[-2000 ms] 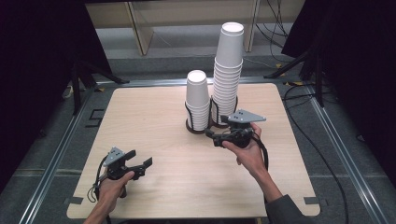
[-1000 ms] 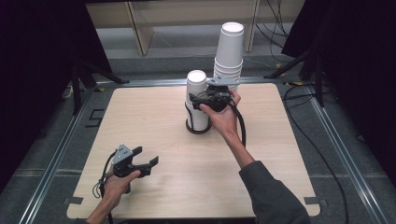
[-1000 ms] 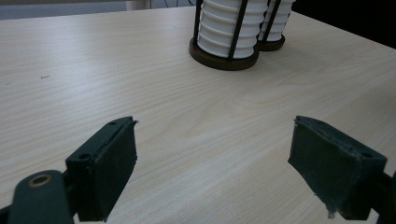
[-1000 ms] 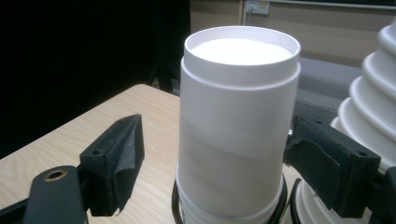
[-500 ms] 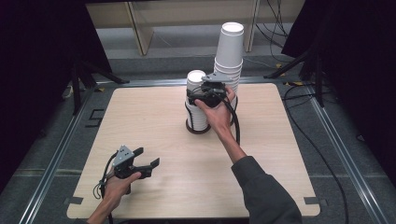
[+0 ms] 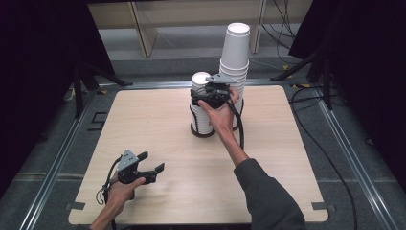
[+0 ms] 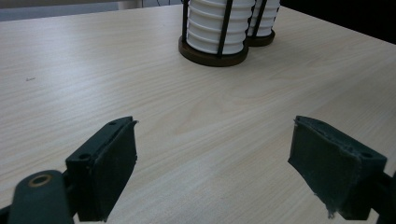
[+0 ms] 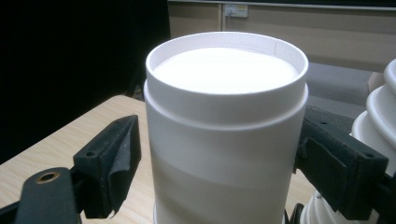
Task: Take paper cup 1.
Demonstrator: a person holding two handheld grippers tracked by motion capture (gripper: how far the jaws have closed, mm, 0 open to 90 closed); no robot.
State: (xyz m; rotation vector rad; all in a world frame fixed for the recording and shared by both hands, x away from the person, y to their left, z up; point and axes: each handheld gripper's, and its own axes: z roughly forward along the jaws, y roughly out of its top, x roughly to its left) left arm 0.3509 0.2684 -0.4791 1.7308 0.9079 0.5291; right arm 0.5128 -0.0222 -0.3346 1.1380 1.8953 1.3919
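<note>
Two stacks of upside-down white paper cups stand in black wire holders at the table's far middle: a short stack (image 6: 202, 110) and a taller stack (image 6: 236, 52) to its right. My right gripper (image 6: 205, 94) is open at the top of the short stack, its jaws on either side of the top cup (image 8: 226, 121). The right jaw touches the cup wall and a thin gap shows at the left jaw. My left gripper (image 6: 152, 161) is open and holds nothing, low over the table near the front left. Its view looks across bare wood to the short stack's holder (image 7: 214, 32).
The light wooden table (image 6: 143, 120) sits inside a metal frame (image 6: 62, 158) with dark floor around it. The right gripper's cable (image 6: 238, 124) runs along the forearm. Behind the table are wooden shelving (image 6: 143, 19) and loose cables (image 6: 287, 19).
My right gripper rose from the table in front of the stacks to the short stack's top and now straddles the top cup. The left gripper shifted slightly right.
</note>
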